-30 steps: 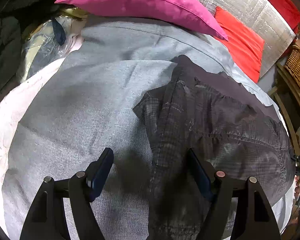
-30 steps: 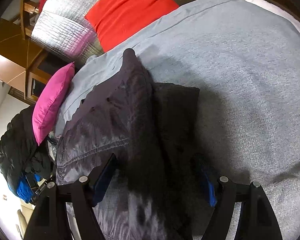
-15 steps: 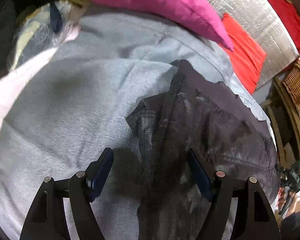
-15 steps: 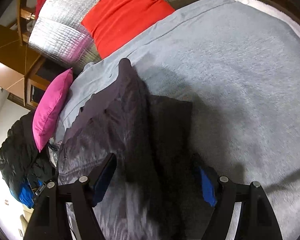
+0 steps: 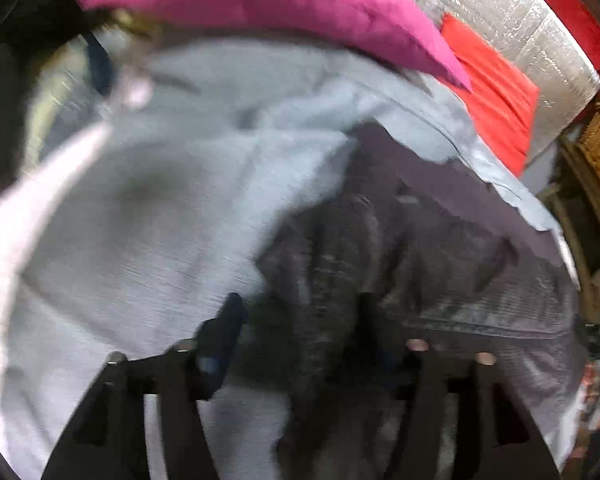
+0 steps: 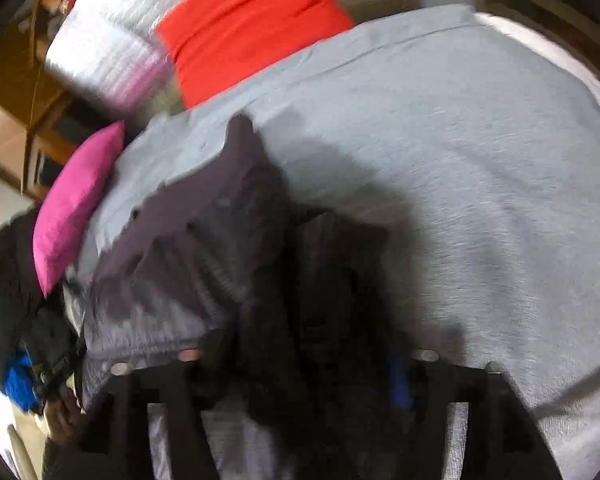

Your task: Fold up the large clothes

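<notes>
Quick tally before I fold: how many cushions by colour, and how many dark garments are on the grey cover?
Pink cushion: 1
Red cushion: 1
Dark garment on the grey cover: 1
Total: 3
A red strip at the top right of the left wrist view may be another cushion; I cannot tell.

Both black two-finger grippers, left (image 5: 298,326) and right (image 6: 306,354), are showing blue pads (image 6: 399,384) and silver screw heads (image 5: 417,345).
</notes>
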Motion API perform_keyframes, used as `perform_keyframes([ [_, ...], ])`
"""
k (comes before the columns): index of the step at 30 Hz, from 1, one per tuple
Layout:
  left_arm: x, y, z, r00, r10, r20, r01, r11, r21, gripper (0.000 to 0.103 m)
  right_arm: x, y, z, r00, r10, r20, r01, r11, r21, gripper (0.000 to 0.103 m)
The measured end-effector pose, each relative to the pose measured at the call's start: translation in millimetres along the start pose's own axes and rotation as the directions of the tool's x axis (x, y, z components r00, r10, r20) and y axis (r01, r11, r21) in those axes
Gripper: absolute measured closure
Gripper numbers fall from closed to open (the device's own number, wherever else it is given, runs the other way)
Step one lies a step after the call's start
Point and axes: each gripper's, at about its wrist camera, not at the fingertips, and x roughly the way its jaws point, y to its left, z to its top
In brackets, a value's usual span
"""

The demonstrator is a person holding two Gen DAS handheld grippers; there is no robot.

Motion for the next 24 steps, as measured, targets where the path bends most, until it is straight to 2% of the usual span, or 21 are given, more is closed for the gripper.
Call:
perform_keyframes([
  [1, -7.2, 0.1, 0.5, 1.000, 0.012, 0.024, -0.013, 1.000, 0.015, 0.040, -6.1, -2.4, -1.1, 1.000, 0.007, 0.021, -0.007, 1.000, 0.013, 0.036],
  [2, -16.5, -1.3, 0.2, 0.999, 0.018, 0.049, -0.020, 0.999, 0.033, 0.040, -18.8, -2.7, -1.4, 0.997, -0.023, 0.069, 0.022, 1.000, 0.010, 0.036],
  [5, -31.7, -10.3, -1.6, 0.995, 0.032, 0.099, -0.039, 0.996, 0.076, 0.040, -42.3, 10.8, 2.2, 0.987, -0.065, 0.144, 0.076, 0.995, -0.072, 0.036],
  [8, -37.2, -33.7, -4.9, 0.993, 0.011, 0.114, -0.030, 0.985, 0.171, 0.040, -44.3, 31.7, 9.3, 0.989, -0.070, 0.132, 0.091, 0.984, -0.156, 0.036],
  [11, -33.3, -66.7, -19.8, 0.993, -0.008, 0.121, -0.027, 0.959, 0.283, 0.040, -29.9, 44.3, 15.1, 0.992, -0.092, 0.091, 0.109, 0.973, -0.204, 0.037],
  [12, -29.5, -70.5, -22.2, 0.994, -0.001, 0.109, -0.032, 0.954, 0.299, 0.040, -19.6, 48.9, 16.5, 0.992, -0.108, 0.070, 0.121, 0.967, -0.223, 0.040],
  [13, -19.9, -73.5, -24.9, 0.996, 0.025, 0.089, -0.052, 0.950, 0.309, 0.040, -11.8, 52.4, 16.8, 0.991, -0.125, 0.057, 0.135, 0.961, -0.243, 0.057],
  [14, -10.3, -72.6, -25.5, 0.996, 0.054, 0.064, -0.071, 0.949, 0.307, 0.044, -3.9, 54.6, 16.5, 0.990, -0.138, 0.038, 0.143, 0.955, -0.258, 0.079],
  [15, 3.7, -67.3, -25.2, 0.997, 0.081, 0.022, -0.084, 0.955, 0.284, 0.060, 2.8, 55.0, 16.3, 0.987, -0.157, 0.021, 0.157, 0.952, -0.262, 0.083],
  [16, 11.1, -61.7, -24.1, 0.997, 0.077, -0.001, -0.074, 0.965, 0.252, 0.061, 8.7, 51.8, 16.9, 0.983, -0.184, 0.011, 0.181, 0.949, -0.257, 0.088],
  [17, 12.7, -54.4, -21.2, 0.999, 0.048, -0.009, -0.045, 0.977, 0.210, 0.062, 12.5, 47.5, 17.7, 0.983, -0.185, 0.002, 0.180, 0.954, -0.240, 0.088],
  [18, 11.1, -48.7, -17.5, 0.999, 0.036, -0.009, -0.034, 0.984, 0.175, 0.067, 13.0, 43.7, 18.8, 0.983, -0.185, 0.003, 0.181, 0.958, -0.222, 0.088],
  [20, 9.0, -41.3, -12.8, 0.999, 0.032, -0.012, -0.030, 0.989, 0.146, 0.074, 11.8, 38.5, 19.6, 0.984, -0.180, 0.015, 0.179, 0.965, -0.192, 0.088],
  [22, 4.2, -32.3, -9.6, 1.000, -0.005, -0.014, 0.007, 0.995, 0.103, 0.075, 10.0, 34.6, 20.6, 0.987, -0.159, 0.014, 0.160, 0.974, -0.161, 0.088],
  [23, -2.9, -27.4, -9.1, 0.999, -0.044, -0.008, 0.044, 0.995, 0.084, 0.069, 7.1, 32.5, 19.7, 0.990, -0.143, 0.015, 0.143, 0.979, -0.148, 0.086],
  [24, -9.4, -26.5, -12.0, 0.998, -0.068, 0.001, 0.068, 0.994, 0.082, 0.054, 4.5, 34.1, 20.5, 0.992, -0.124, 0.021, 0.126, 0.982, -0.140, 0.086],
])
